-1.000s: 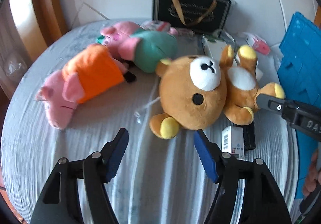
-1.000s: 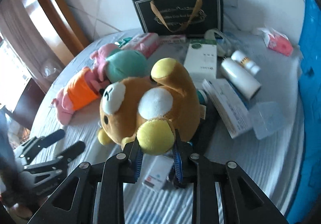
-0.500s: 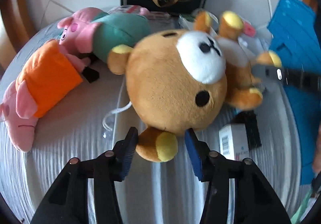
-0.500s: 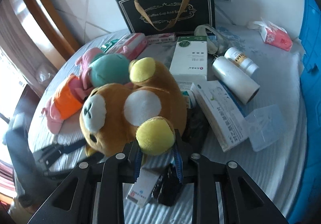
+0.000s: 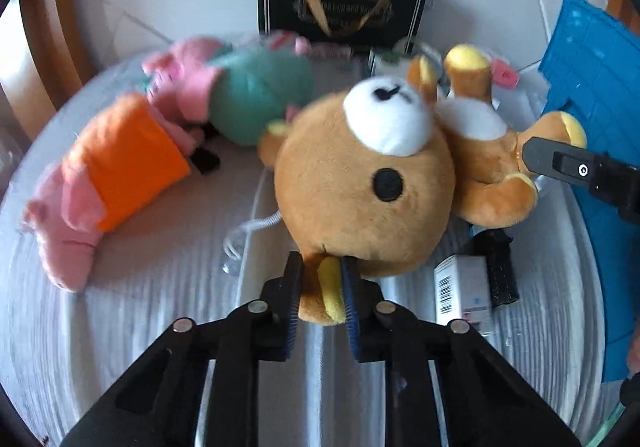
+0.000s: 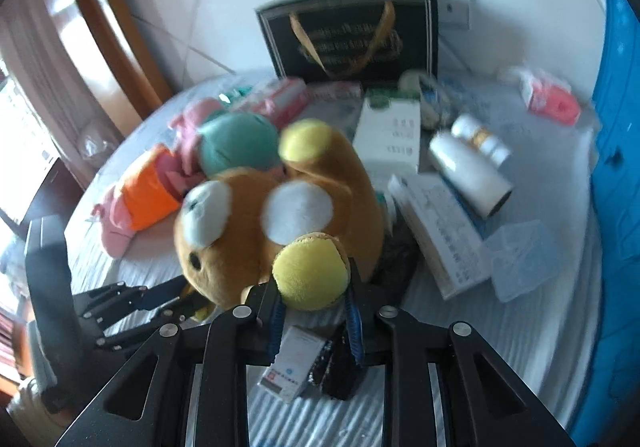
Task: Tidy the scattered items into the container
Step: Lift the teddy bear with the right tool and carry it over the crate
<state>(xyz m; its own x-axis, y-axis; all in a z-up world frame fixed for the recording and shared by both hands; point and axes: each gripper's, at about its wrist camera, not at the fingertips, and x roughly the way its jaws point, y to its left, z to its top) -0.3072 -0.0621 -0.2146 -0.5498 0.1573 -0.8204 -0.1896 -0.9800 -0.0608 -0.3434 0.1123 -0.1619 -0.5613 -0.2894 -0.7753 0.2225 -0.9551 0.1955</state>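
A brown plush bear (image 5: 360,187) with a white muzzle lies across the round cloth-covered table (image 5: 160,287). My left gripper (image 5: 320,287) is shut on its brown and yellow ear at the bottom of its head. In the right wrist view my right gripper (image 6: 312,303) is shut on the bear's (image 6: 248,231) yellow-soled foot. The right gripper's tip (image 5: 560,163) shows at the right edge of the left wrist view, by that foot. A blue container (image 5: 592,87) stands at the table's right side.
Two pink pig toys lie at the left, one in orange (image 5: 120,167), one in teal (image 5: 256,103). A black gift bag (image 6: 352,39) stands at the back. Boxes (image 6: 390,131), a white bottle (image 6: 468,167), a clear case (image 6: 524,259) and a small carton (image 5: 462,287) lie right of the bear.
My left gripper has come in on the bear's head and closed its jaws on the ear. The right gripper has kept its hold on the foot.
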